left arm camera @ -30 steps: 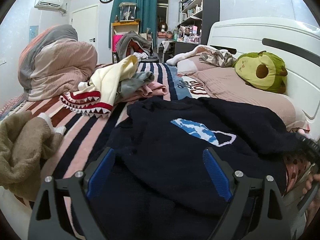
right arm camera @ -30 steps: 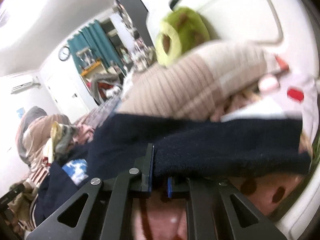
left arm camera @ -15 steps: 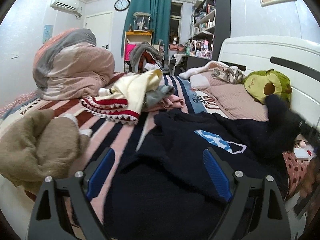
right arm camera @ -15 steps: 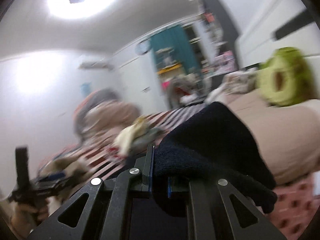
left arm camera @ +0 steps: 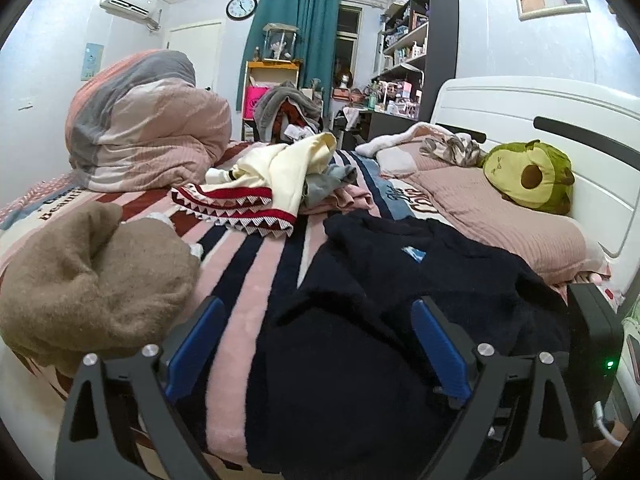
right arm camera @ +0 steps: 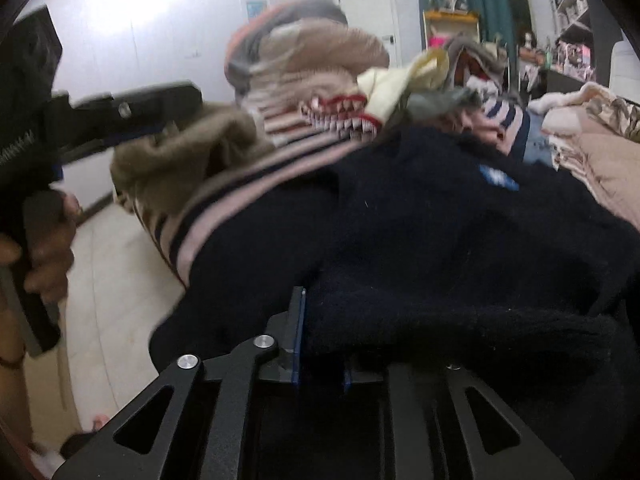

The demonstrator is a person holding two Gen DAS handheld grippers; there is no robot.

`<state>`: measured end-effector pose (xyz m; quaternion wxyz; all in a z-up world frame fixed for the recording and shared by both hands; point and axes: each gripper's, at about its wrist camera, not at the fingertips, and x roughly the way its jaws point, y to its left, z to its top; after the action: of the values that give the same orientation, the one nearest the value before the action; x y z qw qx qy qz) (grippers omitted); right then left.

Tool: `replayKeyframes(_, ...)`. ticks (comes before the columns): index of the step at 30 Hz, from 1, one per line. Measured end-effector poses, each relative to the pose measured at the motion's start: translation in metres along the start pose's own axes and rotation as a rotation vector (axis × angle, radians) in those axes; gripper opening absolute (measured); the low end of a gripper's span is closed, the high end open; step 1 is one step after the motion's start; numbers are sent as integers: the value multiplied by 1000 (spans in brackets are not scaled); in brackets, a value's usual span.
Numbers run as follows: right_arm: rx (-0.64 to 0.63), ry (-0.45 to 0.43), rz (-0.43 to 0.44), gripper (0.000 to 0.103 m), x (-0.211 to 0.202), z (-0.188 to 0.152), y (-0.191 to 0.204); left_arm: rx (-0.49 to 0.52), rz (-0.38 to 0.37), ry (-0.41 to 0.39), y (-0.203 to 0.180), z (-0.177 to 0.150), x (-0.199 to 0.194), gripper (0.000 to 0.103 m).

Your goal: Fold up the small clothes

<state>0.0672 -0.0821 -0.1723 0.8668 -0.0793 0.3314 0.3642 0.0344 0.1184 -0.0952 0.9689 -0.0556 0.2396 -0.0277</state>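
A dark navy sweater [left arm camera: 400, 320] with a small blue patch [left arm camera: 414, 254] lies on the striped bed cover [left arm camera: 256, 276]. One of its sleeves [right arm camera: 440, 320] is folded over onto the body. My right gripper [right arm camera: 322, 346] has that sleeve's end between its blue pads, and its jaws are opening. My left gripper [left arm camera: 316, 308] hovers wide open over the sweater's near left part with nothing gripped, its jaws still opening. The right wrist view shows the left gripper [right arm camera: 160, 100] at the left, held by a person's hand [right arm camera: 44, 248].
A tan knit garment [left arm camera: 92, 284] lies at the bed's near left corner. A heap of cream, red-toothed and grey clothes [left arm camera: 276, 184] sits mid-bed before a rolled quilt [left arm camera: 144, 128]. On the right are a pink pillow [left arm camera: 500, 216], an avocado plush [left arm camera: 528, 176] and a white headboard [left arm camera: 540, 108].
The right gripper swung the sleeve from the pillow side across the sweater's body toward the left, covering most of the blue patch. The left gripper drew back a little.
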Motion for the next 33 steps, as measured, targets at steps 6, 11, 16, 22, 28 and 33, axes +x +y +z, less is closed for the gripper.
replayKeyframes(6, -38, 9, 44, 33, -45, -9, 8, 19, -75, 47, -21, -4, 11, 93)
replayKeyframes(11, -29, -57, -80, 44, -99, -21, -15, 66, -161, 115, -64, -12, 33, 94)
replayKeyframes(16, 83, -125, -170, 44, -137, -32, -55, 200, -219, 176, -126, -28, 55, 94)
replayKeyframes(22, 203, -155, -190, 44, -151, -49, -86, 331, -160, 241, -174, -46, 80, 93)
replayKeyframes(28, 241, -147, -188, 44, -155, -61, -99, 260, -159, 286, -171, -44, 88, 32)
replayKeyframes(33, 230, -126, -198, 44, -150, -64, -98, 204, -208, 279, -165, -39, 81, 10)
